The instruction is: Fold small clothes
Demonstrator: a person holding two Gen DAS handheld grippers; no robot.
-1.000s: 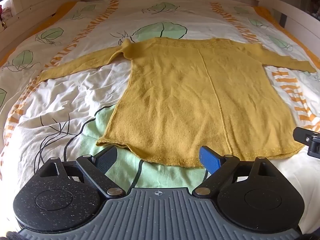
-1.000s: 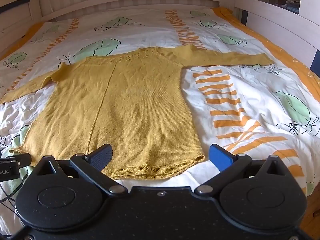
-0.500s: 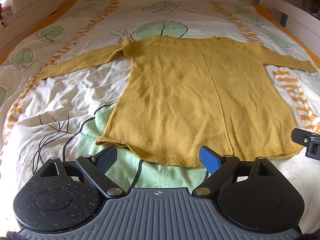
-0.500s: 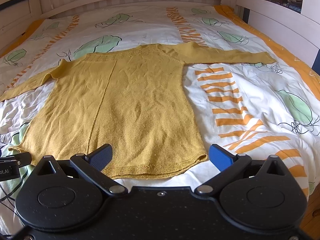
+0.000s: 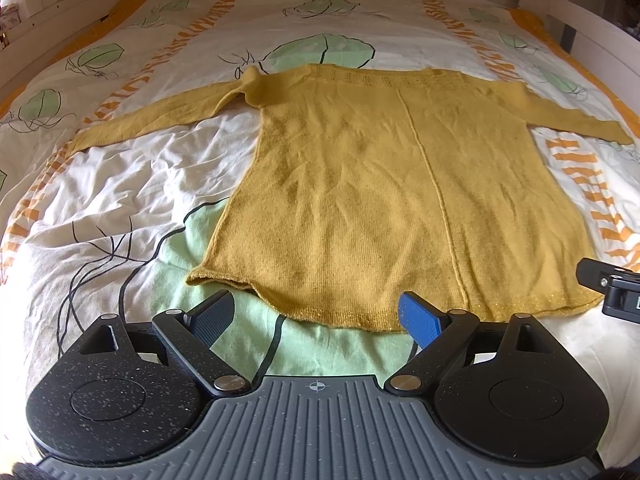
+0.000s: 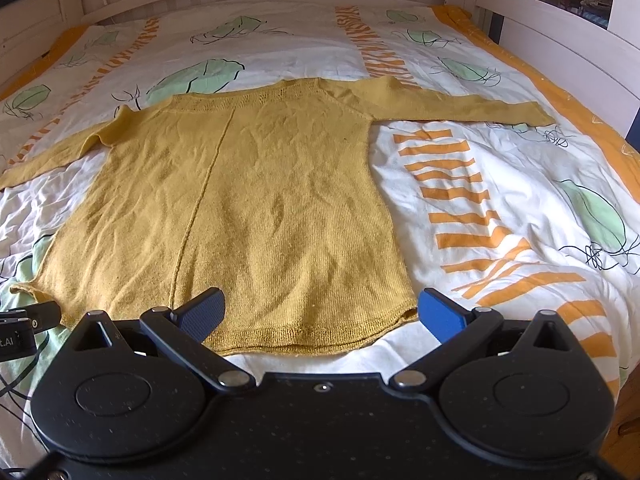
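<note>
Just beyond both open tools (image 5: 318, 316) (image 6: 322, 312), sweater (image 5: 400, 200) lies flat.

We saw the bed (image 5: 120, 184) open on every side of the flat yellow sweater (image 5: 400, 200), with bare duvet left of its body and a wide bare stretch to its right (image 6: 500, 208). Both sleeves lay outstretched, crossing the far lanes left and right. The white bed frame (image 6: 560, 36) walled in the far end and the right side. Near the hem, the left gripper (image 5: 316, 316) and right gripper (image 6: 320, 312) had their fingers spread wide, and each gripper flanked the other.
</note>
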